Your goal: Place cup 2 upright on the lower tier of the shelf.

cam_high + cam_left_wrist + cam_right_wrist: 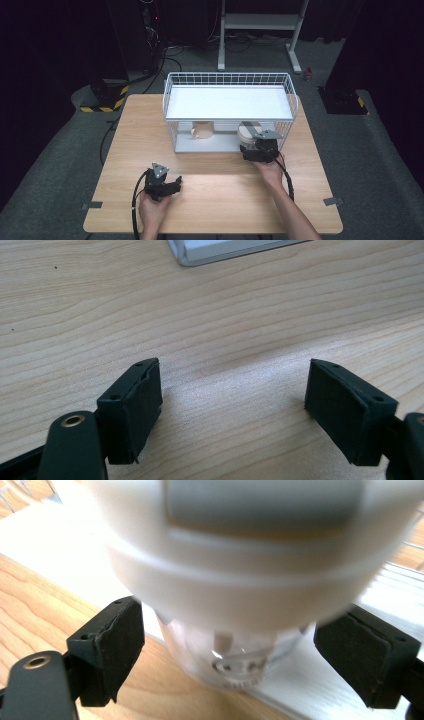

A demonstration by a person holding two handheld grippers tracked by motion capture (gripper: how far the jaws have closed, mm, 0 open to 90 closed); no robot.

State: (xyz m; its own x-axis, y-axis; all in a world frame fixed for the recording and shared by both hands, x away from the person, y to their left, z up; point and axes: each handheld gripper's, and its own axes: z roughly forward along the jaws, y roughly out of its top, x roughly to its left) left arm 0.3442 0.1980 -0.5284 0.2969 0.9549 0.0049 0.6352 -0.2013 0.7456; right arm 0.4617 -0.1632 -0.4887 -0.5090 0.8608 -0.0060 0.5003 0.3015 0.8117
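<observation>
- The room is dark all around; black stands and cables sit on the grey floor (pixel 65 150) behind my table.
- My table (pixel 215 200) is light wood; a white wire rack (pixel 227 80) stands on its far half, with a flat white shelf on top and a grey floor plate at the bottom.
- A small tan cup (pixel 202 130) sits inside the rack, on the bottom plate, toward the left.
- A white container (pixel 245 132) with a grey bit on its lid sits at the right of the bottom plate, close to the front edge; in the right gripper view it (pixel 240 575) looks big and blurry, with a clear part under the white part.
- My right gripper (pixel 259 150) is at the front of the rack, right next to the white container; its two black jaws are wide apart, one on each side of the container (pixel 230 645); the pads do not touch it, so I am not holding it.
- My left gripper (pixel 162 187) is low over the near part of the table, well apart from the rack; its jaws are wide open too (pixel 232 405), with only bare wood between them; it holds nothing.
- In the left gripper view a corner of the grey plate (pixel 220 250) peeks in at the top.
</observation>
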